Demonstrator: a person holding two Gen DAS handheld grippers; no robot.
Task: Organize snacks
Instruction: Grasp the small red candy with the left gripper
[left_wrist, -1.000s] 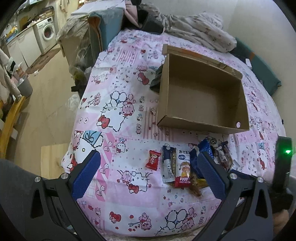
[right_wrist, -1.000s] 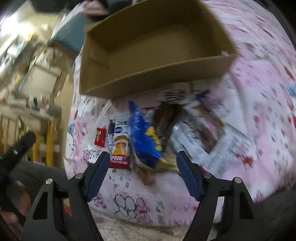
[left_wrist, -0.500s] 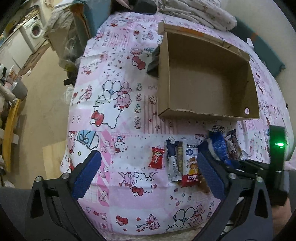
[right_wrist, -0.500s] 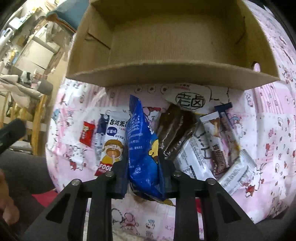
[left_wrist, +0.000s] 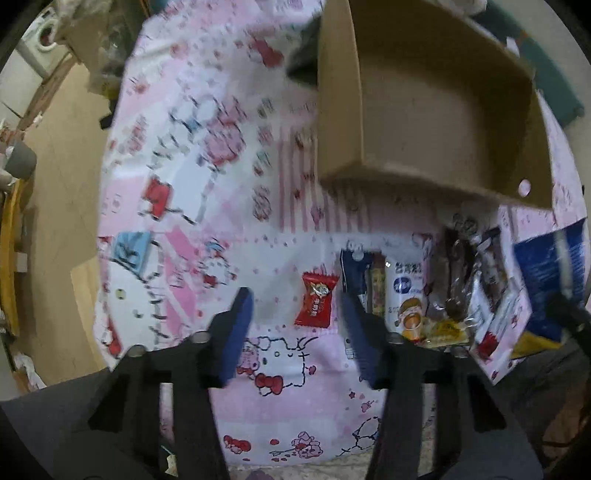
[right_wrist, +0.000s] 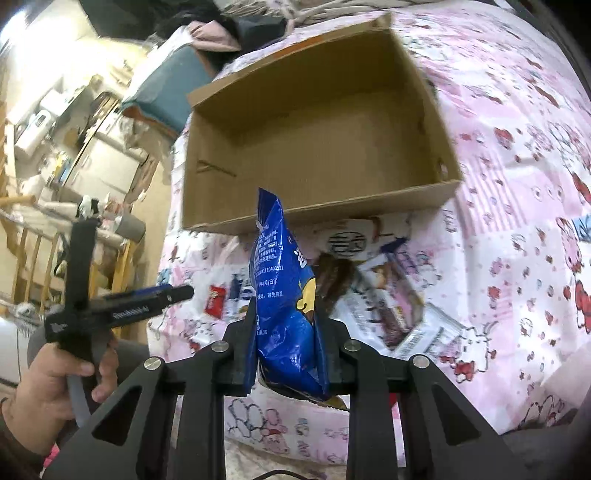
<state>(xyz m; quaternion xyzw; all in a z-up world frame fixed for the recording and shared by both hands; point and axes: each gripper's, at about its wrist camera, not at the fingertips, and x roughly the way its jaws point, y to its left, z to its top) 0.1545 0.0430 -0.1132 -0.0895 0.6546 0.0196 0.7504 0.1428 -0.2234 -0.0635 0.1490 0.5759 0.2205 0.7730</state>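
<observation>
Blue snack bag (right_wrist: 284, 302) lifted before the cardboard box (right_wrist: 317, 147)

Right gripper (right_wrist: 286, 332) jaws clamp the bag above the bed's snack pile; left gripper (left_wrist: 295, 332) jaws gape around the red candy packet (left_wrist: 317, 300).

One cardboard box (right_wrist: 321, 122) sits ahead of the right gripper (right_wrist: 284, 325), one blue snack bag (right_wrist: 284, 295) between its fingers, one red candy (left_wrist: 316, 301) ahead of the left gripper (left_wrist: 295, 325), several more packets unclear.
</observation>
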